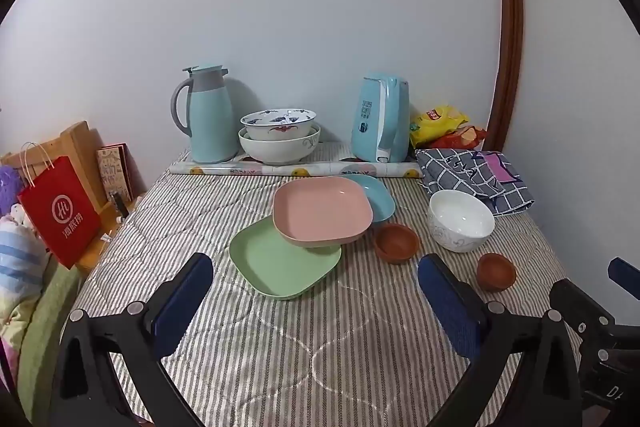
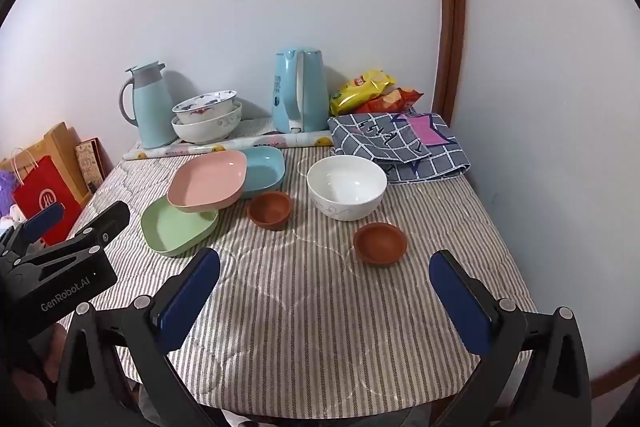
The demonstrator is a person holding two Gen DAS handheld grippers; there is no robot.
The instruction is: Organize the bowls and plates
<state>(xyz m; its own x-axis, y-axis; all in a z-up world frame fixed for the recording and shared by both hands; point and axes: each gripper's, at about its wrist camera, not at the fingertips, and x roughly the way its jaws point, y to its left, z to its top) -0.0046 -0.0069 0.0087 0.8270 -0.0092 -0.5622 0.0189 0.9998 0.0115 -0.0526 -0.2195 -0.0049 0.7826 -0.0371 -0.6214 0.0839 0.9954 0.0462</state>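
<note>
Both claws, left (image 1: 316, 291) and right (image 2: 325, 287), hang spread apart and empty above the striped-cloth worktop (image 2: 304, 307). The pink square plastic plate (image 1: 322, 211) rests tilted on the green (image 1: 280, 263) and blue (image 1: 374, 193) ones (two small brown bowls (image 2: 269, 209) and a white ceramic bowl (image 2: 346, 187) stand nearby).

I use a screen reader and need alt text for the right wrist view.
Three overlapping plates, green, pink and blue, lie on a striped tablecloth beside a white bowl and two small brown bowls. The open right tool hovers empty in front.
</note>
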